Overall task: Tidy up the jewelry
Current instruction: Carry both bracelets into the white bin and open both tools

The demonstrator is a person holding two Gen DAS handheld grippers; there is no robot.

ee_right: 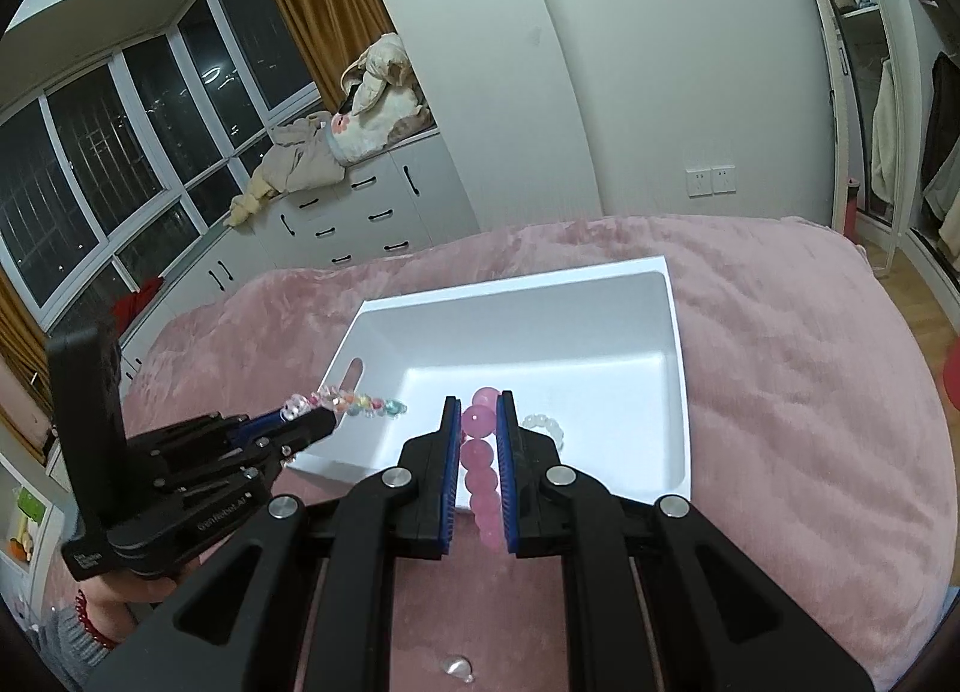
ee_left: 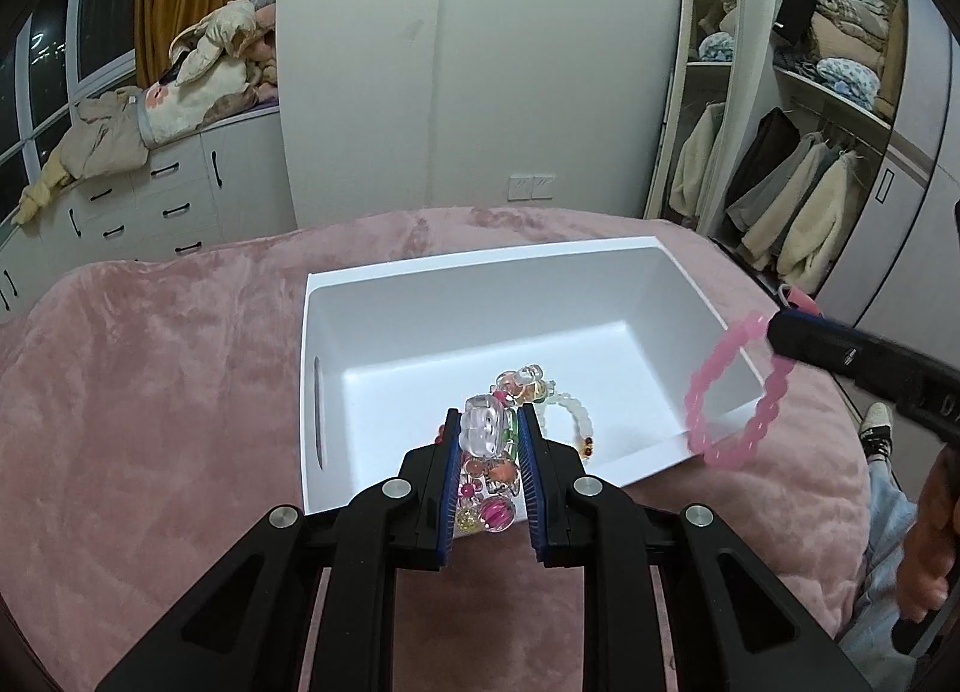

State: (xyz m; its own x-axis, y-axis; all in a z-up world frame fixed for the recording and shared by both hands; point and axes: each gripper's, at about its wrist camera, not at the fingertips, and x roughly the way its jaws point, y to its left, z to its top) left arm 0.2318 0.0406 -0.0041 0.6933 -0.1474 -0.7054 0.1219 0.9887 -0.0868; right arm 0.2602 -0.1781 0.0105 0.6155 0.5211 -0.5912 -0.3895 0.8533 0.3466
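A white box [ee_left: 420,296] [ee_right: 600,296] sits on a pink blanket. My left gripper [ee_left: 487,422] [ee_right: 312,419] is shut on a colourful charm bracelet [ee_left: 483,434] [ee_right: 354,404] and holds it over the box's near left edge. My right gripper [ee_right: 478,410] [ee_left: 780,332] is shut on a pink bead bracelet [ee_right: 483,464] [ee_left: 729,392] above the box's near right side. A white bead bracelet [ee_left: 570,413] [ee_right: 546,425] lies on the box floor.
The pink blanket [ee_left: 150,392] [ee_right: 810,362] covers the bed around the box. A small clear trinket [ee_right: 457,668] lies on the blanket near me. White drawers [ee_right: 372,212] with piled clothes stand behind, and an open wardrobe [ee_left: 810,152] stands at right.
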